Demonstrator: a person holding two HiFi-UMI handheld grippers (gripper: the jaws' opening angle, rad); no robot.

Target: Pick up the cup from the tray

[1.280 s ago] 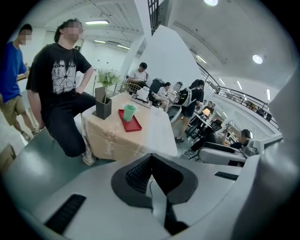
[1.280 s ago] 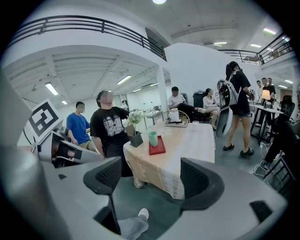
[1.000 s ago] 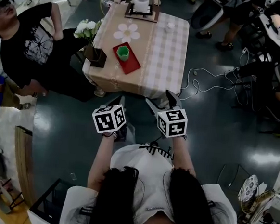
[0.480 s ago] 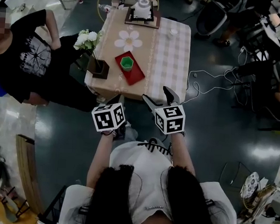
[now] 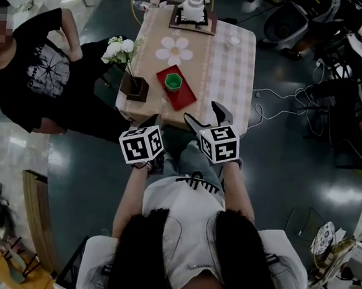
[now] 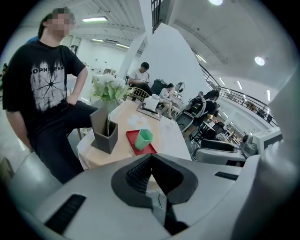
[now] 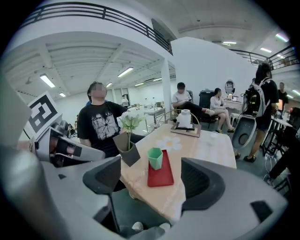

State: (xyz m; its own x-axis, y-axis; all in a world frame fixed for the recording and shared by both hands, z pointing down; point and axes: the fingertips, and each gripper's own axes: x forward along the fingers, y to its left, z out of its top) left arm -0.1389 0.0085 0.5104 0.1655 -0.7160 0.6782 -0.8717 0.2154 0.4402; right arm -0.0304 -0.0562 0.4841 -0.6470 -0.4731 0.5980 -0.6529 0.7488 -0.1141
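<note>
A green cup [image 5: 172,81] stands upright on a red tray [image 5: 183,96] near the front edge of a checked table [image 5: 227,69]. Both grippers hover short of that edge, apart from the cup. My left gripper [image 5: 152,121] is at the table's front left corner; in its own view the jaws meet, shut and empty [image 6: 151,164], with the cup [image 6: 144,139] and the tray [image 6: 131,136] beyond. My right gripper [image 5: 209,117] is open and empty; its own view [image 7: 157,180] frames the cup [image 7: 155,158] and the tray [image 7: 161,177] between its jaws.
A dark square vase [image 5: 135,87] with white flowers [image 5: 120,47] stands left of the tray. A white pot on a dark board [image 5: 193,12] and a small white dish [image 5: 235,40] sit at the far end. A person in black [image 5: 34,67] stands left of the table. Cables [image 5: 278,105] lie right.
The table has come closer in the head view. Both grippers have moved forward to its near edge. The right gripper stays open, the left shut.
</note>
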